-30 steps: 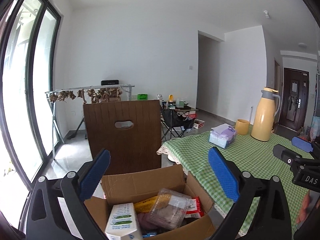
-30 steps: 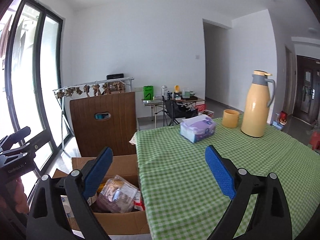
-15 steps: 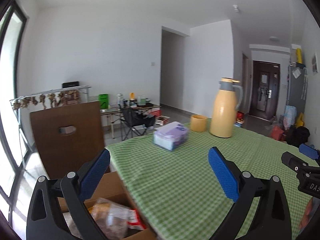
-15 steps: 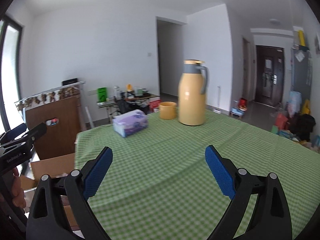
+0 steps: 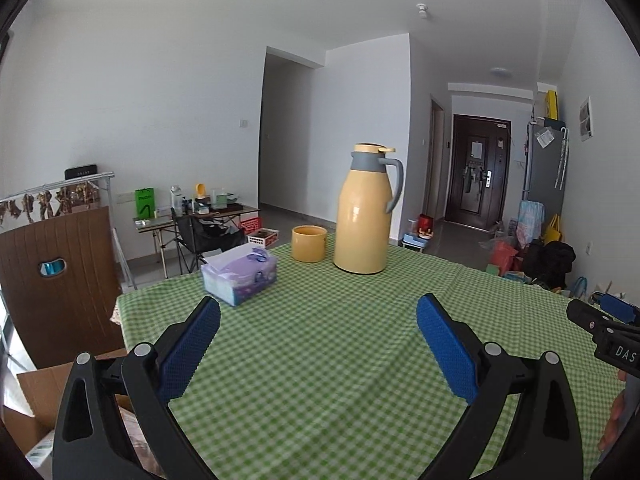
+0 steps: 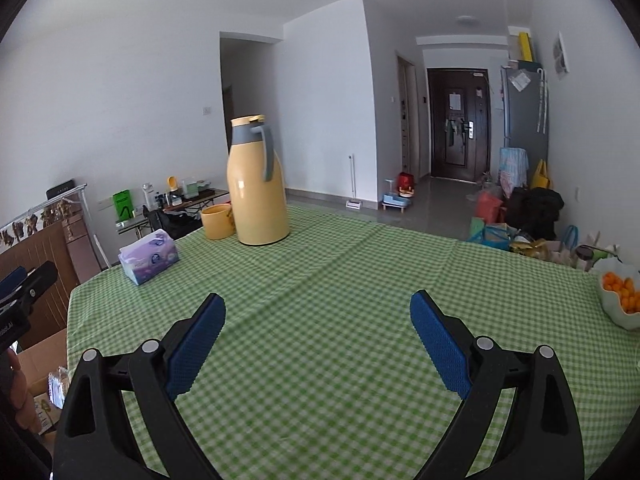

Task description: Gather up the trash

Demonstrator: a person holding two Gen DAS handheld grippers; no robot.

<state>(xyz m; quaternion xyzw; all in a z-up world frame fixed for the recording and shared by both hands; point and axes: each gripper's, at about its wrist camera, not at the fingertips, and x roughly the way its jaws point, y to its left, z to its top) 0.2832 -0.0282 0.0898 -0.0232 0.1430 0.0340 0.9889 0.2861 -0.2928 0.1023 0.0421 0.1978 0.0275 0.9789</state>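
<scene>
Both tongs are hanging over the table [image 5: 320,360] with the green checked cloth, and neither one is holding anything. The left tongs [image 5: 318,344] are spread wide, blue pads well apart, nothing between them but tablecloth. Same deal with the right tongs [image 6: 316,340]: wide apart and empty.

The trash sits in a cardboard box [image 5: 36,408] on the floor off the left edge of the table. From the left wrist view you only get a corner of it, low on the left, behind the left finger. The right wrist view shows a bit more: the box [image 6: 44,364] with some crinkly clear packaging [image 6: 56,390] poking up inside.

On the table, at the far end, there's a tall yellow thermos jug [image 5: 366,216] with a grey collar and handle, a squat yellow cup [image 5: 309,243] just beside it, and a purple tissue pack [image 5: 240,274] nearer the left edge. Way over on the right edge of the table, the right wrist view catches a pale bowl [image 6: 618,312] with small orange fruits in it. A brown chair back [image 5: 56,280] stands beyond the box.
</scene>
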